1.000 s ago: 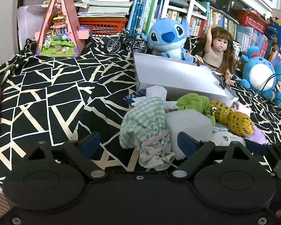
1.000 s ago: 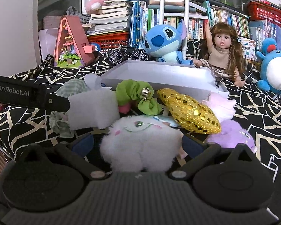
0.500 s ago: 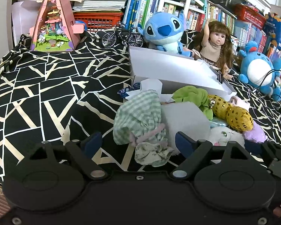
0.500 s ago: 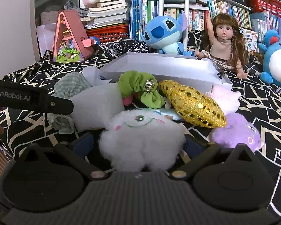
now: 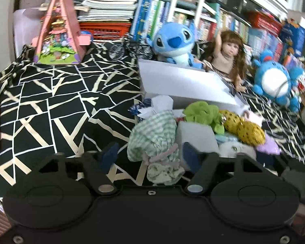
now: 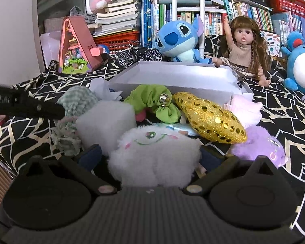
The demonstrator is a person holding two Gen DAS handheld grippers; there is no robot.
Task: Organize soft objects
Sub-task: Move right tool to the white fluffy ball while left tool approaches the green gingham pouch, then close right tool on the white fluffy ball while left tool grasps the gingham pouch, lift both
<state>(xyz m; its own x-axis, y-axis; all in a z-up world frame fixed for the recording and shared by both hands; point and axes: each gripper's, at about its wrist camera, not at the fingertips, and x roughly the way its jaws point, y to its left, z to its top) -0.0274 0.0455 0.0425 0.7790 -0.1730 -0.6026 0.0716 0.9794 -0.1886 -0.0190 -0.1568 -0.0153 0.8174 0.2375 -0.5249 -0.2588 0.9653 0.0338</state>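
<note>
A pile of soft things lies in front of a white box [image 6: 179, 75]: a green checked cloth bundle [image 5: 154, 138], a white foam block [image 6: 106, 120], a green scrunchie [image 6: 154, 104], a gold sequin pouch [image 6: 210, 118], a purple plush [image 6: 260, 144] and a white fluffy plush [image 6: 154, 158]. My left gripper [image 5: 150, 155] is open, its fingers either side of the checked bundle. My right gripper [image 6: 150, 156] is open around the white fluffy plush, its fingertips beside it. The white box also shows in the left wrist view [image 5: 185, 83].
Behind the box stand a blue Stitch plush [image 6: 177, 40], a doll [image 6: 244, 48], a blue round plush [image 6: 301, 61], a toy bicycle [image 6: 139, 53] and a pink toy house [image 6: 77, 46]. Bookshelves fill the back. A black-and-white patterned cloth [image 5: 50, 105] covers the surface.
The left gripper has moved forward so its fingers flank the checked bundle more closely. The right gripper has edged closer around the white fluffy plush. Nothing has been lifted.
</note>
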